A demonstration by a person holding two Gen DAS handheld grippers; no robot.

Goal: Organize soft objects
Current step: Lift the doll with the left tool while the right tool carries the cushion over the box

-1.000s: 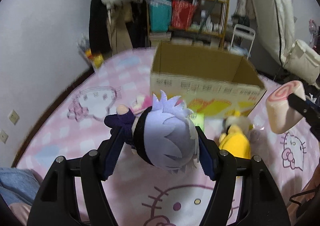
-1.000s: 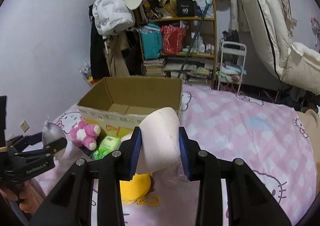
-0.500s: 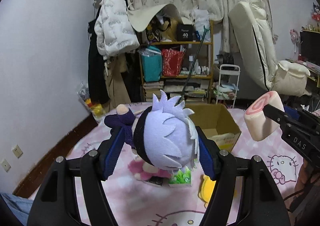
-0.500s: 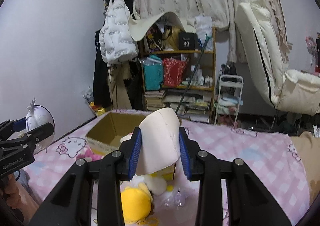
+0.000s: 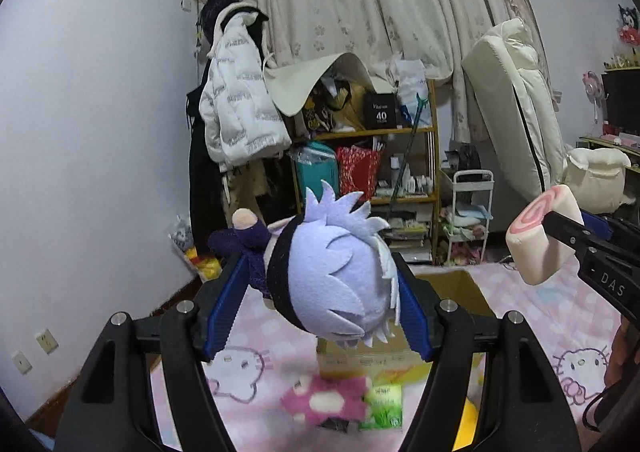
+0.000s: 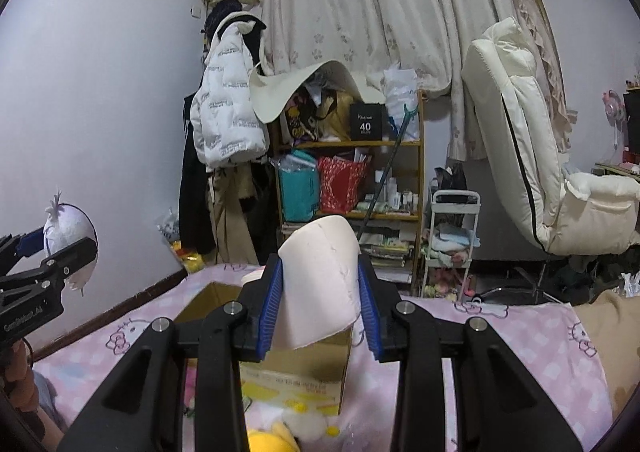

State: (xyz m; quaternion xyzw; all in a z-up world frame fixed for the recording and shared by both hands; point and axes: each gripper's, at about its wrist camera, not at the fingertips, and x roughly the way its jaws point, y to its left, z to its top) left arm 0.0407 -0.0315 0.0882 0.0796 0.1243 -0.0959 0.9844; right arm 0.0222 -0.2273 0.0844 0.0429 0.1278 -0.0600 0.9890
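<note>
Both grippers loaded, held above the box

Left wrist view: the left gripper [image 5: 320, 304] is clenched on a doll [image 5: 332, 284] with spiky pale hair, held in the air; the box [image 5: 460, 288] sits on the bed [image 5: 560, 316] beyond it, mostly hidden, with a pink plush [image 5: 324, 400] blurred below. Right wrist view: the right gripper [image 6: 320, 300] squeezes a cream roll [image 6: 320, 284] over the box's near wall, probably short of the opening. Best carry each toy past the rim and lower it inside before letting go, one hand at a time.
</note>
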